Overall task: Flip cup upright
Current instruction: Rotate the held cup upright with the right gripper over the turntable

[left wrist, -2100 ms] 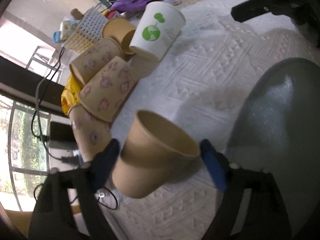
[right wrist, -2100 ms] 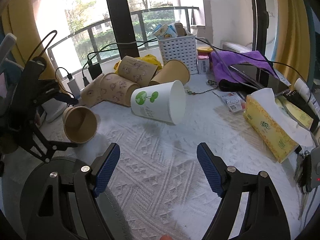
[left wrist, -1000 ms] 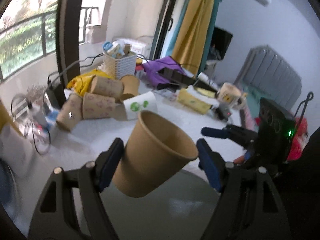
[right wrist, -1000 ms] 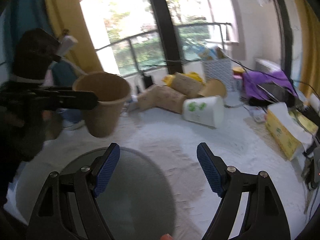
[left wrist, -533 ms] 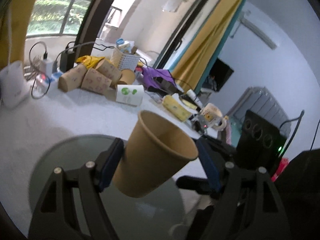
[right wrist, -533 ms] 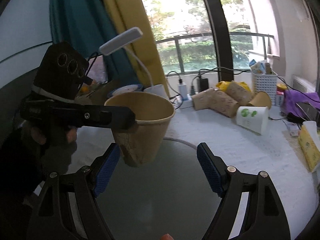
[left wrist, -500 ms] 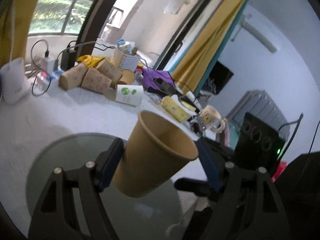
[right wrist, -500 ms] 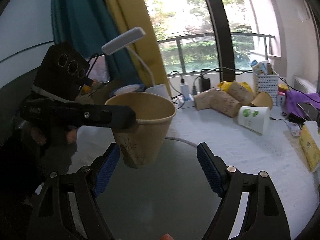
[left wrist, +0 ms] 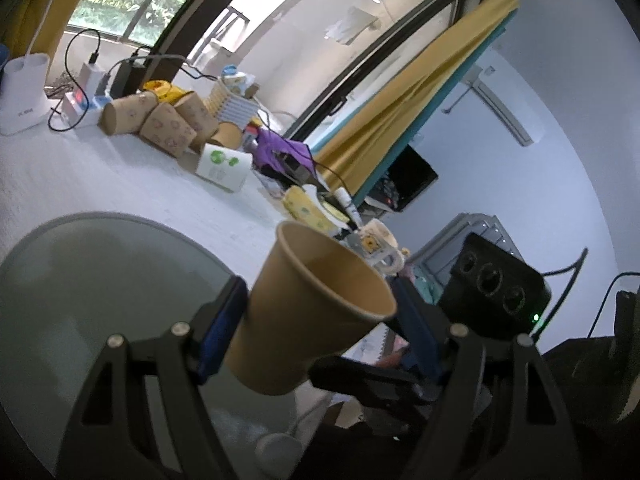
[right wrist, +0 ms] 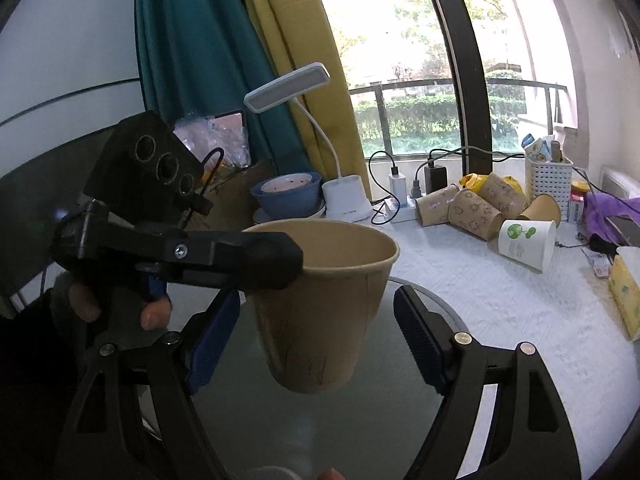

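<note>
Pinching the brown paper cup [left wrist: 308, 312] between its jaws, the left gripper [left wrist: 320, 328] holds it mouth-up in the air above the round glass plate [right wrist: 400, 420] on the tabletop [right wrist: 500, 292]. The right gripper [right wrist: 316, 340] hangs beside it, jaws spread wide and holding nothing.

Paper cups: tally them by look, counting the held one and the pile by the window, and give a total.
Plain brown paper cups: 2, one held in the left hand-held gripper, one in the pile.
Brown paper cups with printed pattern: 3.
White paper cup with green print: 1.
Total: 6.
</note>
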`<state>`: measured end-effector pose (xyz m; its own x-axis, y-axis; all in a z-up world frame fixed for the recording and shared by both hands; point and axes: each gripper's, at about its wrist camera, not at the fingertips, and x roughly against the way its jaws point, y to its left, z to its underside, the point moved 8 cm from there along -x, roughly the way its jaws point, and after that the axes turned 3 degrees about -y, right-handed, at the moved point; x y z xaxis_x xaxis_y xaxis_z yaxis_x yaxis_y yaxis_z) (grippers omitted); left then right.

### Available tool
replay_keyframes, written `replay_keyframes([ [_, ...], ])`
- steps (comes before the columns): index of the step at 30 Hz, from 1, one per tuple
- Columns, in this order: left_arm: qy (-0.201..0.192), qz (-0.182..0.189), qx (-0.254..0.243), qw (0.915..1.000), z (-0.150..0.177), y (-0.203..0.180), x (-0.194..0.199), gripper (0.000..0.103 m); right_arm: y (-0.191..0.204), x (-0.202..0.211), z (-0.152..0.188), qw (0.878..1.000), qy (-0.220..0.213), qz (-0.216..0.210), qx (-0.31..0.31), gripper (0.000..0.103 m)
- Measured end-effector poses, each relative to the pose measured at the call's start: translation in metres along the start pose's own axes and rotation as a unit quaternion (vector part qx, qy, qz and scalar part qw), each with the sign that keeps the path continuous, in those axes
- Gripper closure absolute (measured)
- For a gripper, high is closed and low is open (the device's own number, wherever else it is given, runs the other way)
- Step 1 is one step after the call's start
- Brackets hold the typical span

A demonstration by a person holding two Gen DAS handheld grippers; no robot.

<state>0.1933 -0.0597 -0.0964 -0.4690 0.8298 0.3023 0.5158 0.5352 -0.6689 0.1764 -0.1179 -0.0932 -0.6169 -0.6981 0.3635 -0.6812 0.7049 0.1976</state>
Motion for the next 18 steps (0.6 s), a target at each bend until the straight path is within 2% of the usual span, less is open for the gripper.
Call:
replay_keyframes([
  [4, 0.0, 0.008, -0.004, 1.0, 0.006, -0.007, 0.001, 0.026, 0.007, 0.002, -0.001, 1.0, -0.007, -0.009, 0.0, 0.022],
  [7, -0.006, 0.011, -0.008, 0.9999, 0.007, -0.011, 0.006, 0.025, 0.008, 0.004, -0.002, 1.0, -0.011, -0.006, 0.0, 0.03],
  [14, -0.013, -0.007, -0.018, 0.9997, 0.008, -0.013, 0.013, 0.021, 0.012, 0.002, -0.002, 1.0, -0.009, -0.009, 0.006, 0.035],
  [18, -0.029, -0.02, -0.02, 0.9992, 0.004, -0.011, 0.021, 0.005, 0.015, 0.001, -0.002, 1.0, -0.006, -0.008, 0.011, 0.036],
])
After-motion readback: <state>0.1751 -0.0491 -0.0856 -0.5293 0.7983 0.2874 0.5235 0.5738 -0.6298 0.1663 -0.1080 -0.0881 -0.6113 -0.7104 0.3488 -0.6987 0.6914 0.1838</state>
